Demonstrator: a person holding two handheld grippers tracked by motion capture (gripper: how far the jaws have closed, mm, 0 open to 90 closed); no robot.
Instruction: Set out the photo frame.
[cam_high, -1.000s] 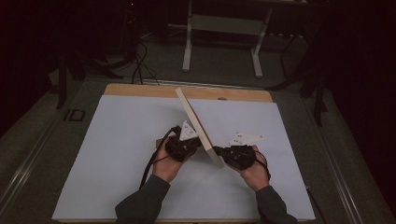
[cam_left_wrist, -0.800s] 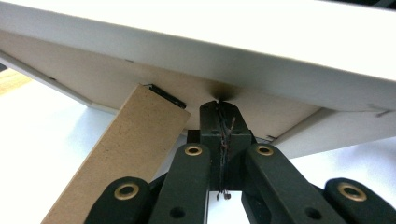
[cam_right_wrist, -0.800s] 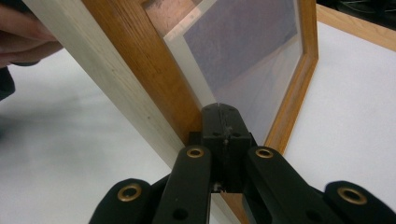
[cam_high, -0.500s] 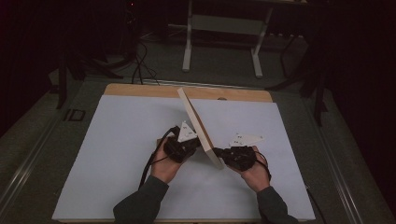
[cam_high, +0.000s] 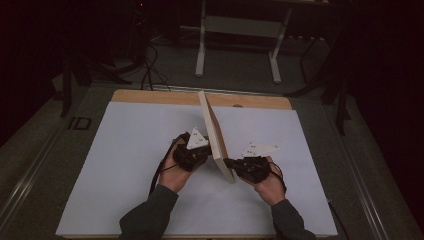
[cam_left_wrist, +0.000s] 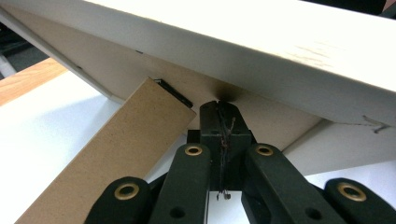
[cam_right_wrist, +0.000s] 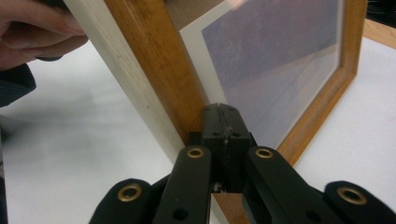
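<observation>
Two hand-held grippers stand a picture frame up on edge at the middle of the tabletop.

Nearest, the right hand-held gripper (cam_high: 231, 162) presses on the frame (cam_high: 215, 135) at its near end, on the glazed front; its jaws are shut together with nothing between them, tips against the wooden border, apparently to brace that side. Just left, the left hand-held gripper (cam_high: 204, 151) meets the frame's back, jaws likewise closed and empty, tips pushed against the backing board beside the brown easel leg (cam_left_wrist: 112, 154) that swings out from it. Held from both faces, the frame leans slightly left and runs away from the near middle toward the far edge of the white tabletop (cam_high: 110, 165), probably so the leg can open and take the weight.
</observation>
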